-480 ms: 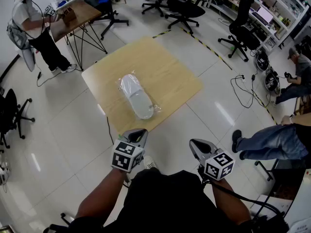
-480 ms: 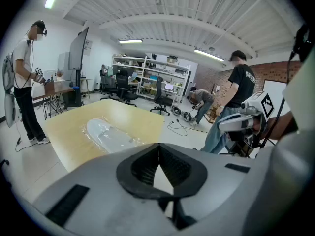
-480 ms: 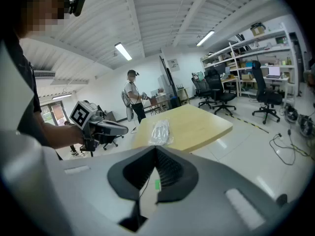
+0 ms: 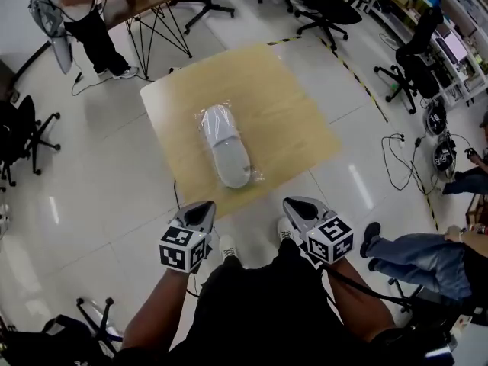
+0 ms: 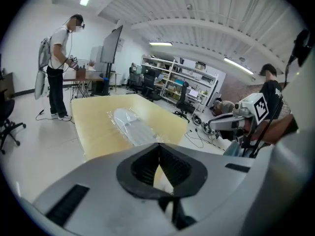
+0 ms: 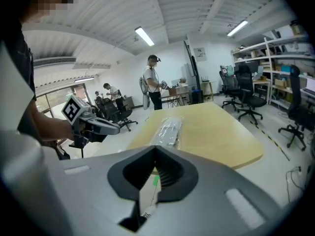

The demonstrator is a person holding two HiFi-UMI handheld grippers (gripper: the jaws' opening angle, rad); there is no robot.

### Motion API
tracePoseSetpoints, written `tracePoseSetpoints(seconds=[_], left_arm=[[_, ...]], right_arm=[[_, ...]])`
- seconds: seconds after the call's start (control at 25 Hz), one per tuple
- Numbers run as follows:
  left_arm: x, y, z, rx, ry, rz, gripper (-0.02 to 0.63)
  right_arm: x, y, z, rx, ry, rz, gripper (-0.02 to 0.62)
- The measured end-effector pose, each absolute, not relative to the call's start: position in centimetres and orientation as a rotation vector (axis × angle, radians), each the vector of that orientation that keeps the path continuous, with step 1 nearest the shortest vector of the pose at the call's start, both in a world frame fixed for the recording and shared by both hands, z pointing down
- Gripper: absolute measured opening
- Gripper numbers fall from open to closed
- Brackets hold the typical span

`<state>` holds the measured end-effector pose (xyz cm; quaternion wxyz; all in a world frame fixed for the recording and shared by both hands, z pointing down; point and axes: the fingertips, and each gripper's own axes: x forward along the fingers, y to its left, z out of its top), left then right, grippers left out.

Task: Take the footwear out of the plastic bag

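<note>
Approach to table point(image 4: 293, 105): left gripper point(image 4: 201, 209) and right gripper point(image 4: 294, 205), jaws shut and empty, had drawn nearer its edge; footwear point(image 4: 223, 145) lay mid-table inside the plastic bag point(image 4: 256, 175), untouched, extraction not yet begun.

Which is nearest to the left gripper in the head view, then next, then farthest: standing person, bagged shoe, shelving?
1. The bagged shoe, on the table just ahead of the left gripper.
2. The standing person, beyond the table's far left corner.
3. The shelving, at the room's far right edge.
</note>
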<state>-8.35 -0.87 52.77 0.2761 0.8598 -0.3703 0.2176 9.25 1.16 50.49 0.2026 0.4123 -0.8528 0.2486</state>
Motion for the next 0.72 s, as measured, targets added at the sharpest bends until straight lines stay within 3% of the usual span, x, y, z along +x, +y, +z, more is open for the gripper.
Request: tracePoseSetpoints(seconds=[0.28,0.48,0.72], left_arm=[[-9.0,-3.9,52.9,2.203,-1.280,0.637,0.008],[-9.3,-6.6,55.6,2.143,-1.374,0.836,0.008],[-7.6,-9.4,56.7,2.185,-1.320,0.912,0.008]], right_arm=[[9.4,-4.4,57.0,0.755,-2.351,0.485,0.007],[7.6,-6.3,58.7,0.513,-2.380,0.348,0.091],[3.4,-8.3,59.5,0.429,-2.364,0.253,0.108]])
